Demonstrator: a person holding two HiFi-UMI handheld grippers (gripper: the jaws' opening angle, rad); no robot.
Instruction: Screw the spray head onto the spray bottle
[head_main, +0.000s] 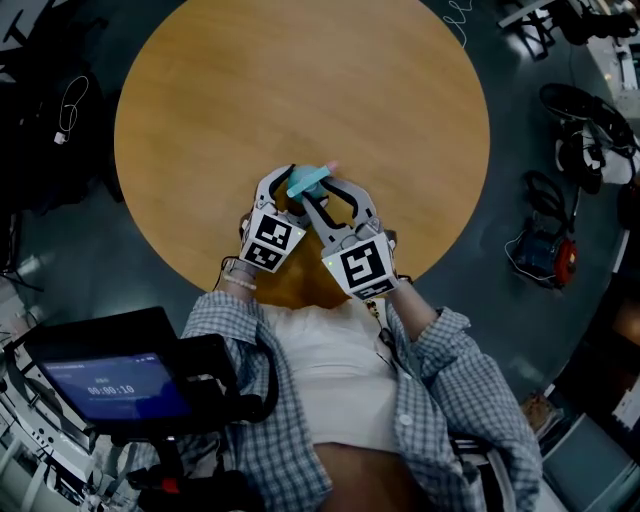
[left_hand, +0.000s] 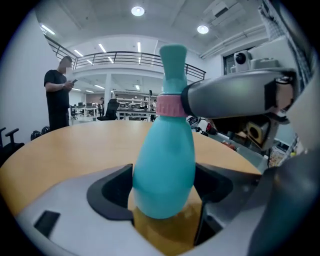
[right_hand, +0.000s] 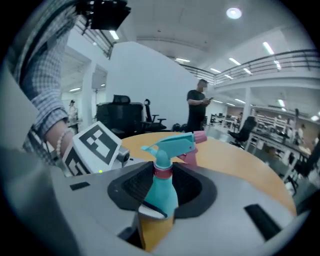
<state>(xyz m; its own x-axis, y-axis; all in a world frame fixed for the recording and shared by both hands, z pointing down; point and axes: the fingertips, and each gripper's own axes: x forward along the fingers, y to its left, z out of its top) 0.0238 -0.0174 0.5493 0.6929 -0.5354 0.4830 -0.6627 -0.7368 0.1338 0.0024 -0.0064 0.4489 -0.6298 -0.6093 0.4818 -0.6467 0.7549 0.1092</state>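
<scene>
A teal spray bottle (head_main: 306, 181) stands upright at the near edge of the round wooden table (head_main: 300, 80). My left gripper (head_main: 283, 190) is shut on its lower body (left_hand: 165, 165), with the dark pads pressing both sides. The teal spray head (right_hand: 172, 145), with pink nozzle and trigger, sits on the neck above a pink collar (right_hand: 162, 171). My right gripper (right_hand: 162, 185) is closed around that collar, its pads against both sides. In the left gripper view one right finger (left_hand: 225, 100) touches the pink collar (left_hand: 169, 105). The left gripper's marker cube (right_hand: 95, 145) shows just left of the bottle.
A person in black (left_hand: 57, 95) stands beyond the table's far side, with office chairs (right_hand: 150, 120) behind. A dark screen (head_main: 110, 385) sits at my lower left. Cables and gear (head_main: 545, 250) lie on the floor to the right.
</scene>
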